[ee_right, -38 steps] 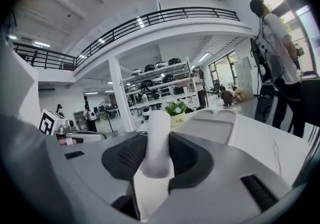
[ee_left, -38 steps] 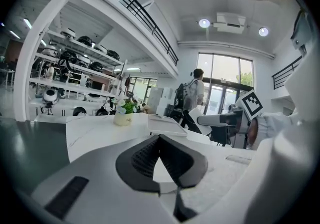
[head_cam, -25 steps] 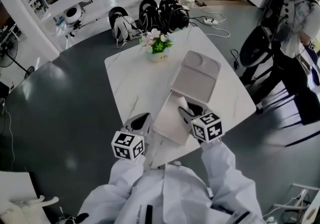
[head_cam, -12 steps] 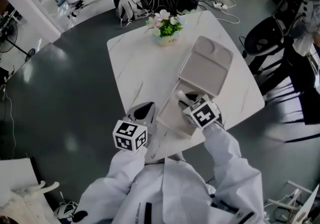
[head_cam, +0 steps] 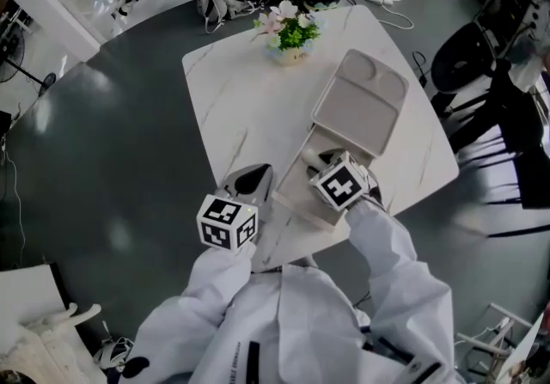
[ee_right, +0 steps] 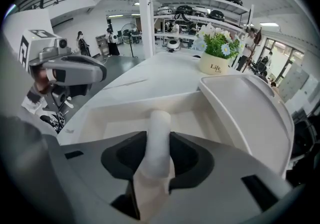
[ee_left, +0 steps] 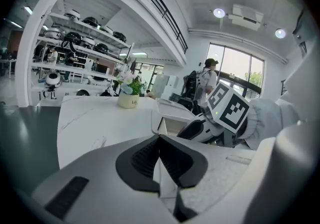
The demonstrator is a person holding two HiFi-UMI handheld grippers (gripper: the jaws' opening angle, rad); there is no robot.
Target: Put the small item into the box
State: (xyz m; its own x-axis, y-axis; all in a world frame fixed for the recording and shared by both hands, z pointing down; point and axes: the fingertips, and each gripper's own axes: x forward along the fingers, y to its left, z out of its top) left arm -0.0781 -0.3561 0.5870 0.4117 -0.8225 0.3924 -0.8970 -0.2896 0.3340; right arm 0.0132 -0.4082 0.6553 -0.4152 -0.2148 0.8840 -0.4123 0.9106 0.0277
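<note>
White marble tabletop (head_cam: 232, 107) on a dark grey floor (head_cam: 112, 159). My right gripper (ee_right: 157, 143) clamps the small item (ee_right: 159, 123), seemingly a white roll, its long axis pointing forward and down into the open box (ee_right: 115, 118). My left gripper (ee_left: 160, 155) is closed and empty.

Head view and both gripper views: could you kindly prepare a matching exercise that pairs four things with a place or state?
1 white cylindrical item
2 white rectangular box
3 white pot of flowers
4 left gripper

A at the far end of the white table
B jaws together, nothing between
C held in the right gripper
D lid swung open

Pairs: 1-C, 2-D, 3-A, 4-B.
The right gripper's jaws have just been opening slightly, with the item between them.
</note>
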